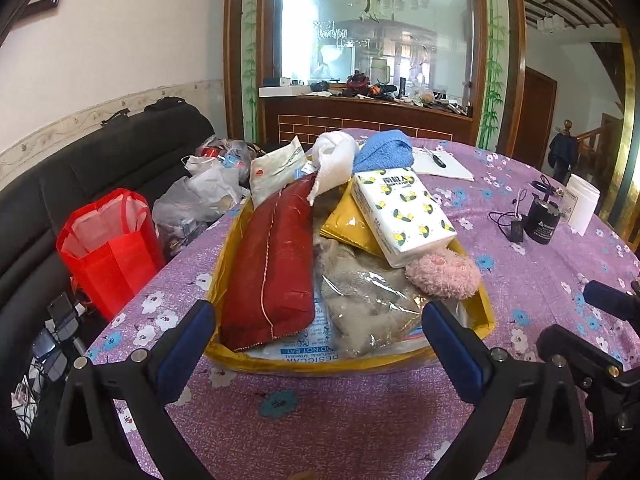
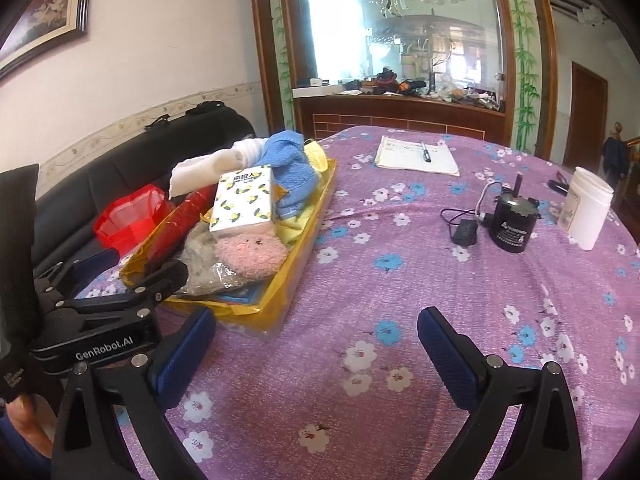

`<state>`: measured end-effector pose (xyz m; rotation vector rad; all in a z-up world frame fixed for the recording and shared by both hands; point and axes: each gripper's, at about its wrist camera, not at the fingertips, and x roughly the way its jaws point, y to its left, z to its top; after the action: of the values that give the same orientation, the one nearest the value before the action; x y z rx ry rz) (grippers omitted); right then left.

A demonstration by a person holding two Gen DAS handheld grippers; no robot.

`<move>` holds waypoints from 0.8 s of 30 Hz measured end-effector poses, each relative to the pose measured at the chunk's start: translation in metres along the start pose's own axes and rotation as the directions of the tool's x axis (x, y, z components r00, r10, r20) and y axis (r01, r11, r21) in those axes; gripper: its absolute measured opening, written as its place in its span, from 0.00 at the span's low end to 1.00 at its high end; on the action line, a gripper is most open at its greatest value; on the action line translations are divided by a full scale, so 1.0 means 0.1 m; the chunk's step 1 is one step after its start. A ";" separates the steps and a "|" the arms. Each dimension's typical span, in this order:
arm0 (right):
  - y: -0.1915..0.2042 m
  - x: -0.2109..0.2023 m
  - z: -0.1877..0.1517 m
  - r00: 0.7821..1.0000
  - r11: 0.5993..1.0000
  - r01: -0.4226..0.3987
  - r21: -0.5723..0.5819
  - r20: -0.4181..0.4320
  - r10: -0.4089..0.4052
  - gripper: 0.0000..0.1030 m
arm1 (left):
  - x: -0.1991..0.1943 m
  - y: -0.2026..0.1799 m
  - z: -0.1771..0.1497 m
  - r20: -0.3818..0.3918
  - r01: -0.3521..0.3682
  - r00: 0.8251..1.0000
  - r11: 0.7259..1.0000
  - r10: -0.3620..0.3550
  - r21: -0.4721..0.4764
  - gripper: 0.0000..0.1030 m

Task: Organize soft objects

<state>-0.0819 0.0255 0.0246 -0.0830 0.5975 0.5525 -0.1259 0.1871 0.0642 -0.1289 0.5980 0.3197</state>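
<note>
Left wrist view: the left gripper (image 1: 316, 344) is spread wide and grasps nothing, its fingers straddling the near end of the yellow tray (image 1: 482, 312), which is heaped with a red pouch (image 1: 268, 260), tissue pack (image 1: 404, 216) and pink plush (image 1: 444, 274). Right wrist view: the right gripper (image 2: 316, 354) is likewise spread wide and empty, poised over the bare floral tablecloth (image 2: 400, 280) right of the tray (image 2: 280, 304).

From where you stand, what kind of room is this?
Most likely a home's living or dining room: a table under a purple flowered cloth, a dark sofa along the wall, and a wood-framed glass partition with a chandelier seen in the glass.
</note>
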 end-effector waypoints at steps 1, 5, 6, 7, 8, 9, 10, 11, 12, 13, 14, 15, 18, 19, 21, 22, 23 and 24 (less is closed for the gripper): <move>0.00 0.00 0.00 1.000 1.000 0.009 0.000 0.002 -0.009 1.00 | 0.00 0.00 0.00 -0.002 -0.003 1.000 1.000 0.003 -0.002 1.00; 0.03 0.00 0.00 0.999 0.999 0.045 -0.016 0.004 -0.045 0.99 | 0.02 -0.01 0.02 -0.002 -0.010 1.000 1.000 0.010 0.015 1.00; 0.04 0.01 0.00 0.999 0.998 0.052 -0.024 0.002 -0.052 0.99 | 0.02 -0.02 0.01 0.001 -0.013 1.000 1.000 0.013 0.017 1.00; 0.06 0.01 0.00 0.998 0.998 0.062 -0.033 -0.001 -0.062 0.99 | 0.01 -0.03 0.00 0.007 -0.019 1.000 1.000 0.019 0.020 1.00; 0.07 0.01 -0.01 0.998 0.997 0.069 -0.041 0.000 -0.069 0.99 | 0.00 -0.04 0.00 0.014 -0.033 0.999 0.999 0.032 0.028 1.00; 0.08 0.01 -0.01 0.997 0.996 0.073 -0.048 0.001 -0.073 0.99 | -0.01 -0.04 0.00 0.027 -0.053 0.998 0.998 0.052 0.034 1.00; 0.10 0.00 -0.01 0.997 0.996 0.076 -0.055 0.003 -0.076 1.00 | -0.01 -0.04 0.01 0.037 -0.083 0.996 0.996 0.082 0.035 1.00; 0.10 0.00 -0.01 0.997 0.995 0.080 -0.059 0.004 -0.079 0.99 | -0.01 -0.03 0.01 0.035 -0.092 0.995 0.995 0.091 0.030 1.00; 0.11 0.00 -0.02 0.997 0.995 0.082 -0.063 0.005 -0.082 0.99 | 0.00 -0.02 0.01 0.030 -0.093 0.995 0.995 0.092 0.024 1.00; 0.11 0.00 -0.02 0.997 0.995 0.082 -0.065 0.006 -0.082 0.99 | 0.01 -0.01 0.02 0.025 -0.092 0.995 0.996 0.092 0.020 1.00; 0.12 0.00 -0.02 0.996 0.994 0.084 -0.068 0.007 -0.084 0.99 | 0.02 0.00 0.02 0.018 -0.096 0.995 0.995 0.095 0.014 1.00; 0.12 -0.01 -0.02 0.996 0.994 0.089 -0.070 0.009 -0.088 1.00 | 0.03 0.01 0.03 0.013 -0.101 0.995 0.995 0.101 0.010 1.00; 0.14 0.00 -0.02 0.996 0.993 0.089 -0.076 0.004 -0.089 1.00 | 0.02 0.02 0.03 0.016 -0.108 0.994 0.994 0.108 0.006 1.00; 0.14 0.00 -0.03 0.996 0.993 0.090 -0.076 0.004 -0.090 0.99 | 0.01 0.01 0.02 0.022 -0.111 0.994 0.994 0.111 0.010 1.00; 0.14 0.00 -0.03 0.996 0.993 0.088 -0.076 0.002 -0.088 0.99 | 0.01 -0.02 0.01 0.027 -0.132 0.991 0.991 0.131 0.025 1.00; 0.14 0.01 -0.03 0.996 0.993 0.090 -0.076 0.000 -0.090 0.99 | 0.01 -0.04 0.01 0.029 -0.134 0.991 0.990 0.133 0.042 1.00; 0.14 0.01 -0.03 0.996 0.993 0.092 -0.076 -0.001 -0.092 0.99 | 0.01 -0.05 0.00 0.028 -0.135 0.991 0.990 0.133 0.050 1.00; 0.14 0.01 -0.03 0.996 0.993 0.093 -0.077 -0.002 -0.093 1.00 | 0.01 -0.06 0.01 0.028 -0.137 0.990 0.989 0.136 0.056 1.00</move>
<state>-0.0895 0.0371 0.0229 -0.1838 0.5748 0.4849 -0.1228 0.1817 0.0644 -0.0287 0.5925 0.4358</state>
